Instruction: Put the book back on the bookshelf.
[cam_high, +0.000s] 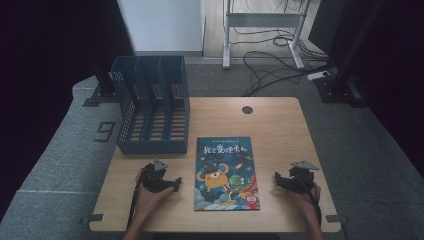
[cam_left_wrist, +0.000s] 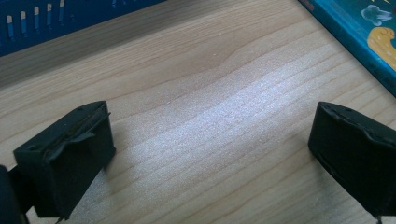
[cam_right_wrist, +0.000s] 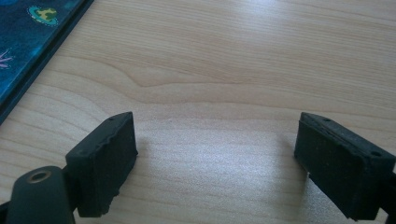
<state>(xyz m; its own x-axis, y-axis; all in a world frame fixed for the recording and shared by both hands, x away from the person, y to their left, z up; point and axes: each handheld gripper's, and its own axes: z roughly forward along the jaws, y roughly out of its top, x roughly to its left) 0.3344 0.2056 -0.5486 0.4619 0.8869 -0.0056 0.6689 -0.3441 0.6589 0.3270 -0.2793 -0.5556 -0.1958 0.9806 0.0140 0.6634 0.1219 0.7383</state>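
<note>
A children's picture book (cam_high: 226, 173) with a blue cover and cartoon monsters lies flat at the middle of the wooden table (cam_high: 280, 130). My left gripper (cam_high: 169, 185) rests on the table just left of the book, jaws wide open over bare wood (cam_left_wrist: 210, 130). The book's edge (cam_left_wrist: 359, 37) shows at the upper right of the left gripper view. My right gripper (cam_high: 281, 181) rests to the right of the book, also open with nothing between its jaws (cam_right_wrist: 215, 149). The book's corner (cam_right_wrist: 28, 42) appears at the upper left of the right gripper view.
A blue plastic file holder (cam_high: 150, 105) with three slots stands at the table's back left; its base (cam_left_wrist: 51, 23) shows ahead of the left gripper. A cable hole (cam_high: 247, 109) sits near the far edge. Cables and a desk frame (cam_high: 265, 30) lie on the floor beyond.
</note>
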